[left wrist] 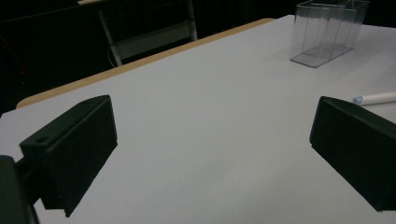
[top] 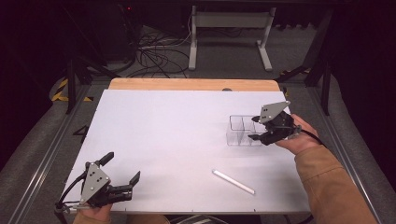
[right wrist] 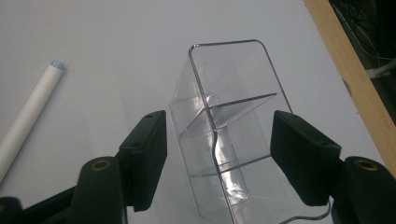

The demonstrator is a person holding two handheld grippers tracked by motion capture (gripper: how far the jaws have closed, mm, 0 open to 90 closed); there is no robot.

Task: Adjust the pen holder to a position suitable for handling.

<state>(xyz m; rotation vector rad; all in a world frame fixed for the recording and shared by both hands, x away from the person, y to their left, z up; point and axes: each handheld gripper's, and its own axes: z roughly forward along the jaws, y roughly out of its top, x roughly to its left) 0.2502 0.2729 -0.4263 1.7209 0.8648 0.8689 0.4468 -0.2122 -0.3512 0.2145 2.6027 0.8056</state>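
Left gripper (top: 122, 169) at near left table corner, jaws wide apart, nothing between; white tube (top: 233, 181) lying flat near front edge; right gripper (top: 255, 128) farther right, jaws part-open astride clear divided box (top: 239, 130), pads near walls, contact cannot be told.

Left gripper (left wrist: 212, 154) fingers (left wrist: 70, 149) standing wide apart over bare white surface (left wrist: 205, 116). Clear divided box (left wrist: 327, 32) sitting far right; white tube (left wrist: 376, 98) lying beside the right finger.
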